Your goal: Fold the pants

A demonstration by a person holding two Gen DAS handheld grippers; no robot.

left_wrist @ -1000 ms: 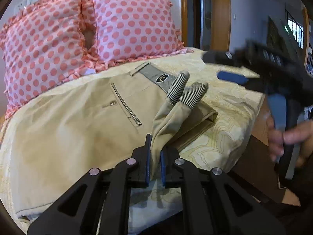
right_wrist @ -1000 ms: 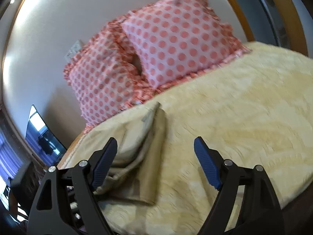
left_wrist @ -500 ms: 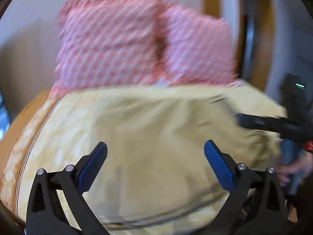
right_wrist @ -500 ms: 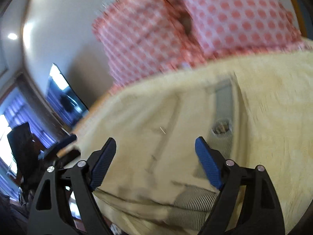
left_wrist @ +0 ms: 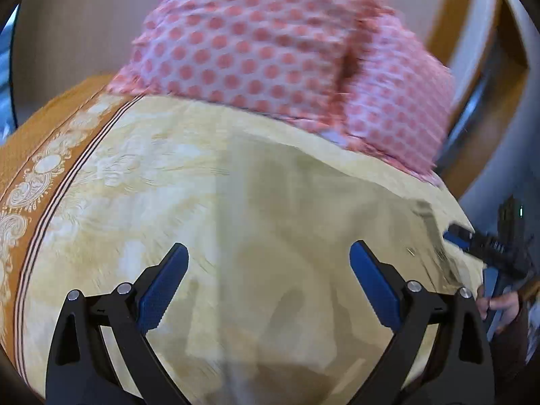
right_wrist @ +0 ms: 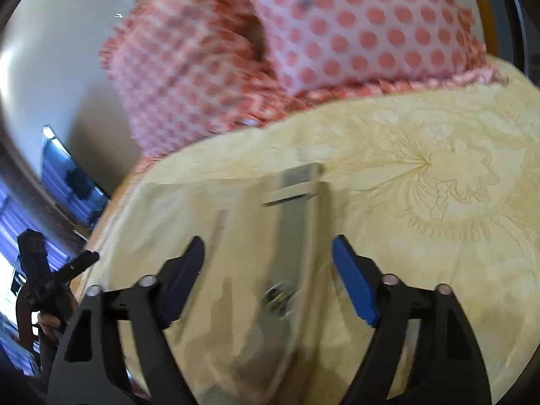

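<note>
Two pink pillows [left_wrist: 287, 47] with red dots lean side by side against a pale wall [right_wrist: 60, 30]. They rest at the head of a yellow patterned bedspread [right_wrist: 449, 182], which has an orange border [left_wrist: 20, 175]. A screen [right_wrist: 71, 182] stands left.

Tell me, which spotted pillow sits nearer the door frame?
The right pillow, beside the wooden frame; the left pillow sits against the plain wall.
</note>
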